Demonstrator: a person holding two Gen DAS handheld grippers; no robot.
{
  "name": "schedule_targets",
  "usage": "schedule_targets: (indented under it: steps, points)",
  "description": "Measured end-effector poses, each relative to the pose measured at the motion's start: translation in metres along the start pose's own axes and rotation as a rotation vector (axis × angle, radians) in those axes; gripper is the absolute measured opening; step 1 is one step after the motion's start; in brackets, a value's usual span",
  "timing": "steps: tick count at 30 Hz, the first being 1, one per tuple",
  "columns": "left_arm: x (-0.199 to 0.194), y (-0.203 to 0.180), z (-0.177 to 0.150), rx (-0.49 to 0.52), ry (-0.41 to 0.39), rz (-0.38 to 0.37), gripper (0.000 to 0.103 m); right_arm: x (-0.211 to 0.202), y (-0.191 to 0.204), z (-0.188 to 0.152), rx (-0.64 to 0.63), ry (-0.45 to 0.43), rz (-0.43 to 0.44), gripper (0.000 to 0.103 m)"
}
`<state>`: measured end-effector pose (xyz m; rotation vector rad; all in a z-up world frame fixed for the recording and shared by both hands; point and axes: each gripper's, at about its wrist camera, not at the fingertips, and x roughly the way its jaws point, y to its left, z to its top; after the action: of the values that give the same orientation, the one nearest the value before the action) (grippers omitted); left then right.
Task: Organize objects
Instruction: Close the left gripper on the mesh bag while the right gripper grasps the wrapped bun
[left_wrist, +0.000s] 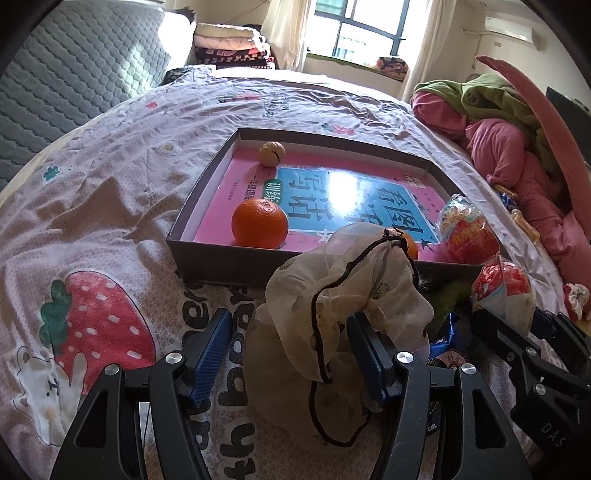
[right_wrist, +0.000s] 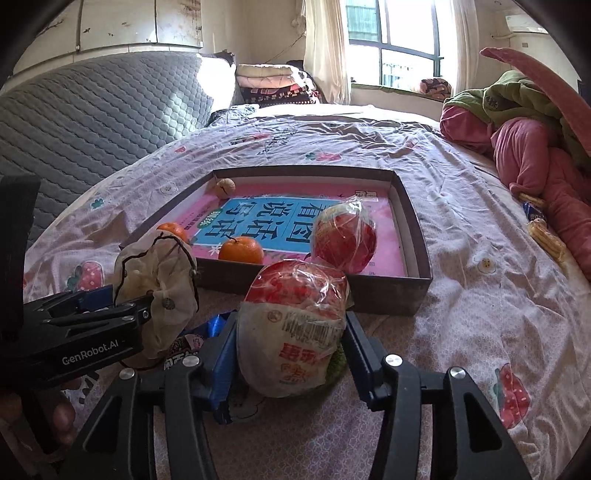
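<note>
Sunlit window (right_wrist: 402, 44), grey quilted headboard (right_wrist: 92, 118), strawberry-print bedsheet (right_wrist: 461, 221), perhaps folded blankets (right_wrist: 273, 83)

The sheer drawstring pouch (left_wrist: 343, 314) hides most of 1 orange (left_wrist: 408, 243) in the box (left_wrist: 207, 206), and its contents cannot be made out through the cloth. In the right wrist view the wrapped snack (right_wrist: 295, 328) covers a green thing (right_wrist: 338, 363) beneath it (only a fuzzy edge shows). A blue wrapper (left_wrist: 448, 334) sits half hidden behind the left gripper's fingers (left_wrist: 369, 354). A person's fingertips (right_wrist: 61, 417) are dark and cut off at the frame's lower left edge.
</note>
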<state>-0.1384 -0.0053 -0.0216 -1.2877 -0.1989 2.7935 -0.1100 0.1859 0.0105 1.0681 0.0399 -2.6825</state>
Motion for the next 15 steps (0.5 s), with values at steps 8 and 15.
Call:
schedule_targets:
  steps: [8,15]
  points:
    - [0.003,-0.005,0.002,0.012,0.002,-0.011,0.032,-0.006,-0.008,0.002,0.018,-0.020,-0.003,0.053]
    - [-0.005,-0.009,0.002,0.022,-0.009,-0.039,0.025,-0.011,-0.007,0.003,0.011,-0.036,-0.004,0.053]
